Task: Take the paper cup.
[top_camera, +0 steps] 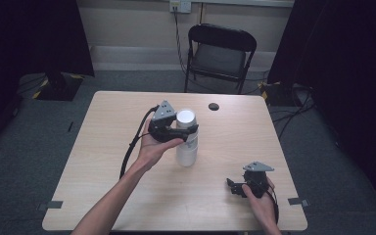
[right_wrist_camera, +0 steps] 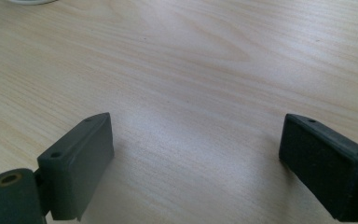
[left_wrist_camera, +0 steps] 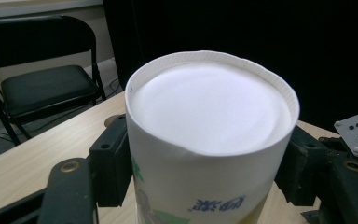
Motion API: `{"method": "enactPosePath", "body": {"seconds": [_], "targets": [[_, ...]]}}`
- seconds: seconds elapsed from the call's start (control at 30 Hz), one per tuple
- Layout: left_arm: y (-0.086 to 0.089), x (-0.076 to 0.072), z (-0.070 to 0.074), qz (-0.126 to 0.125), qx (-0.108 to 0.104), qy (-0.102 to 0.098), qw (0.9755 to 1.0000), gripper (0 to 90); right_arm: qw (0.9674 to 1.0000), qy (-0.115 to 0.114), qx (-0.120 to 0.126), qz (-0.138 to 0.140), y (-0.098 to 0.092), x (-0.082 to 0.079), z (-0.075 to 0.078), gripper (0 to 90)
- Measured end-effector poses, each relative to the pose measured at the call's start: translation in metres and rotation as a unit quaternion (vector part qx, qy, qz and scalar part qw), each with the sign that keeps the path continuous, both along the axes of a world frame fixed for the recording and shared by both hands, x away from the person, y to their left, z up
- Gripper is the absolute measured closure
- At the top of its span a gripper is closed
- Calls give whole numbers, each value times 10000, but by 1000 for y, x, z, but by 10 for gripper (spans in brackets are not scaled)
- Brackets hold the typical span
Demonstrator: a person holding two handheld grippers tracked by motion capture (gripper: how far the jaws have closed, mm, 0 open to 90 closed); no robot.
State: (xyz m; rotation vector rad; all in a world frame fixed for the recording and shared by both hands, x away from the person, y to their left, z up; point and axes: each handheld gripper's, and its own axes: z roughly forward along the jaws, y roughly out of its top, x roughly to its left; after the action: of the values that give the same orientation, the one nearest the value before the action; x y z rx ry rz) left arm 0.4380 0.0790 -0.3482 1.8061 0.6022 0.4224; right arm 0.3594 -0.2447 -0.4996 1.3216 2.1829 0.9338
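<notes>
White paper, a tall stack of upturned cups, stands near the middle of the wooden table, and your left gripper has it clamped just below the top. In the left gripper view the two black pads press flat against opposite sides of the top cup, whose closed white base faces up and whose wall is dented slightly at the front rim; blue print shows lower on its side. Your left hand holds the gripper level, on the near left of the stack. Your right gripper rests well apart from the stack, toward the table's near right corner, in your right hand. In the right gripper view its jaws stand wide apart with nothing between them, bare wood grain showing in the gap. Beyond the stack, toward the far edge, lies a small dark disc, and behind the table stands a black folding chair.
</notes>
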Motion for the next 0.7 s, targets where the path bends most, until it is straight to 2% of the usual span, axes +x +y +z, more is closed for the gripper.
{"method": "enactPosePath", "body": {"seconds": [0.1, 0.13, 0.27, 0.37, 0.5, 0.7], "targets": [[-1, -1, 2, 7, 4, -59, 10000, 320, 10000, 0, 0, -3, 0, 0, 0, 95], [0, -2, 3, 33, -110, -79, 9999, 320, 10000, -1, 0, -4, 0, 0, 0, 95], [3, -1, 10, 50, -126, -106, 9999, 320, 10000, -7, -3, 0, 0, 0, 0, 95], [9, -1, 18, 75, -263, -106, 9996, 321, 10000, -3, 0, -2, 0, 0, 0, 95], [15, -2, 26, 123, -284, -243, 9992, 320, 10000, -5, 1, -1, 0, 0, 0, 95], [31, -4, 32, 177, -343, -154, 9991, 322, 10000, -5, 0, -2, 0, 0, 0, 95]]}}
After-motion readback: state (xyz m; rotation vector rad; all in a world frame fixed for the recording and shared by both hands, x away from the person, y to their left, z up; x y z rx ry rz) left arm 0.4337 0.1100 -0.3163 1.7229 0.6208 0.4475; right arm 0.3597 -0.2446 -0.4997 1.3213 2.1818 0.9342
